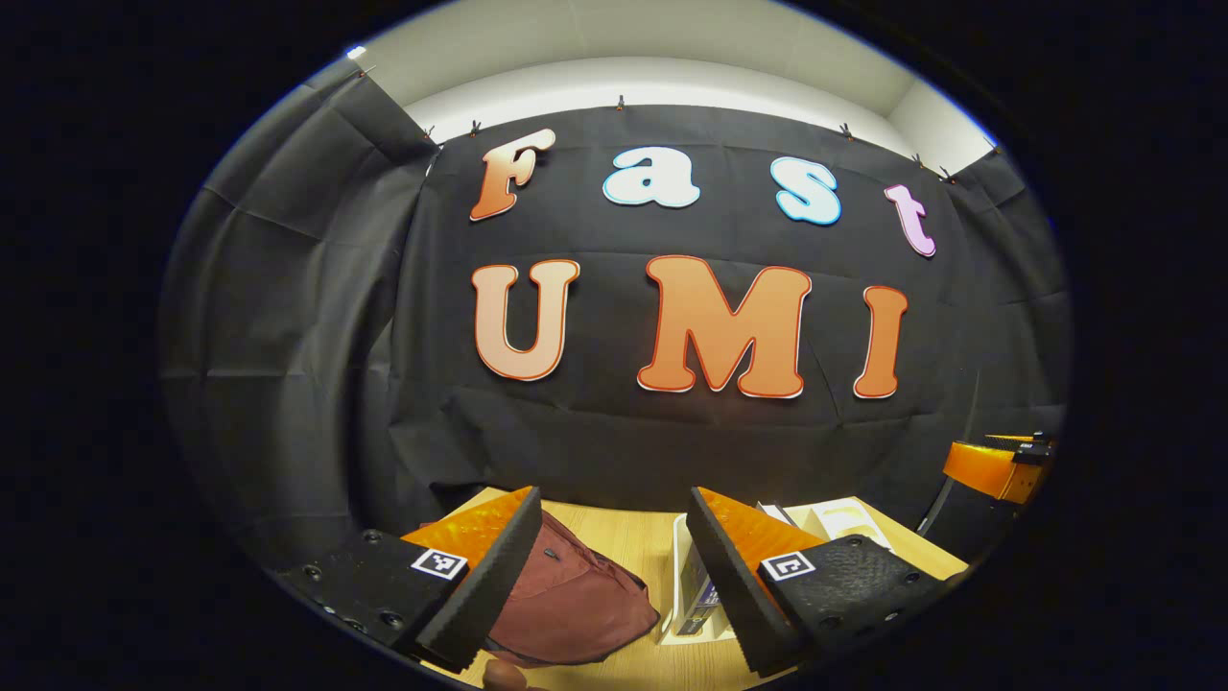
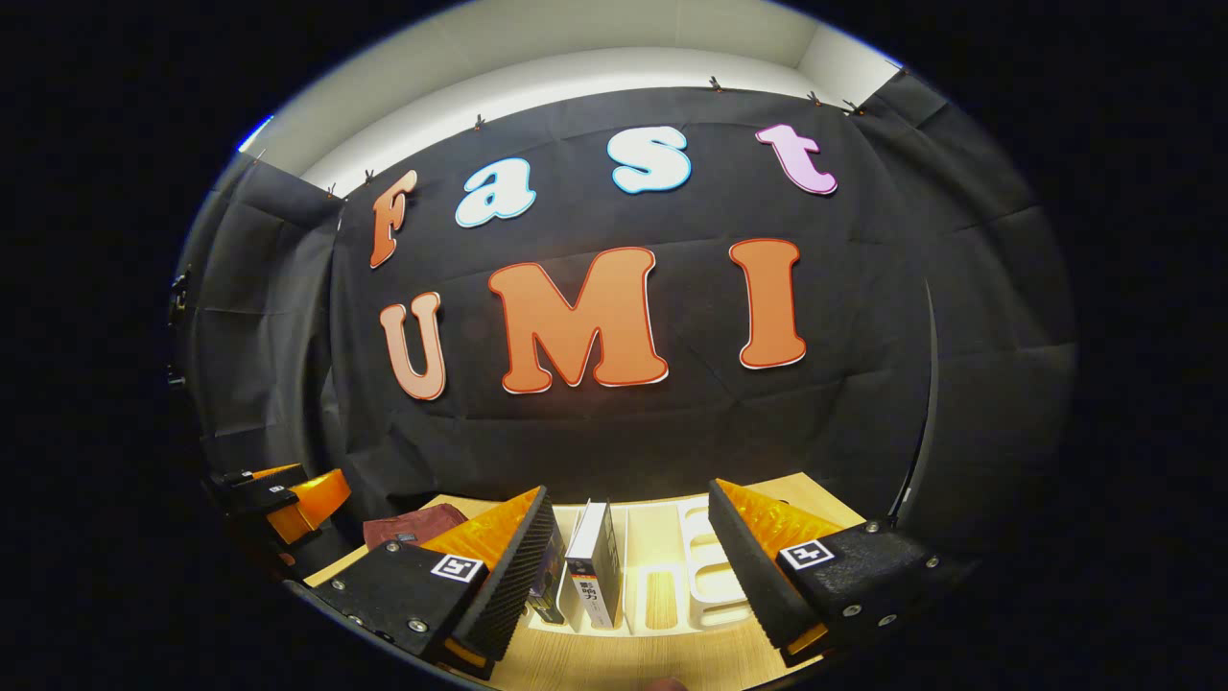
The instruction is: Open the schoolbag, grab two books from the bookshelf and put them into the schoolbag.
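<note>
In the left gripper view my left gripper [image 1: 609, 585] is open and held above the wooden table [image 1: 643, 547]. Below and between its fingers lies the maroon schoolbag [image 1: 576, 600]. A white bookshelf rack [image 1: 683, 595] with books stands just right of the bag. In the right gripper view my right gripper [image 2: 628, 576] is open and empty above the white bookshelf [image 2: 705, 576]. A book with a dark cover [image 2: 597, 566] stands upright in the rack between the fingers, with another book [image 2: 545, 590] beside it, partly hidden by a finger. The schoolbag [image 2: 413, 526] lies to the left.
The black cloth wall closes the back and both sides of the table. The other gripper shows at the right edge of the left gripper view [image 1: 1003, 465] and at the left edge of the right gripper view [image 2: 278, 499]. The rack's right slots [image 2: 715, 561] hold no books.
</note>
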Demonstrator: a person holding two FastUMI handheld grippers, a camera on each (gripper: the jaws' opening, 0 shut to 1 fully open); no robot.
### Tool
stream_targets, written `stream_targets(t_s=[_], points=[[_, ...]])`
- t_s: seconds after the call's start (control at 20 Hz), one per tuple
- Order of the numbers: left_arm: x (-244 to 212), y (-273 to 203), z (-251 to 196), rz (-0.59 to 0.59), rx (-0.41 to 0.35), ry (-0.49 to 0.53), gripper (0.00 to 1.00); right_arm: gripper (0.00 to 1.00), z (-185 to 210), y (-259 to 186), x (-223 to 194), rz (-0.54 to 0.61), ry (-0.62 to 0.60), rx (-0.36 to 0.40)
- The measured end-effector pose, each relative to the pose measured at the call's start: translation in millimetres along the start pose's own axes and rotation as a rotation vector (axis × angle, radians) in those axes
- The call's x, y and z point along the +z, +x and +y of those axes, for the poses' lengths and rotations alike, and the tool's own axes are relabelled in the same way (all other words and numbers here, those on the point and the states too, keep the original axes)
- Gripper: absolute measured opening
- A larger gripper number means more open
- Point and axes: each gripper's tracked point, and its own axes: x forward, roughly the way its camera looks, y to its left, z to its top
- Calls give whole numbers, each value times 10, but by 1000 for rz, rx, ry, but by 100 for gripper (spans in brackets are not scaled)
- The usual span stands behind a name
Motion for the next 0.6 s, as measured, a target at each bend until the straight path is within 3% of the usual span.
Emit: stream_targets(t_s=[0.6], points=[[38,100,-69,-9,-44,37,95,96,9,114,-9,5,-33,-28]])
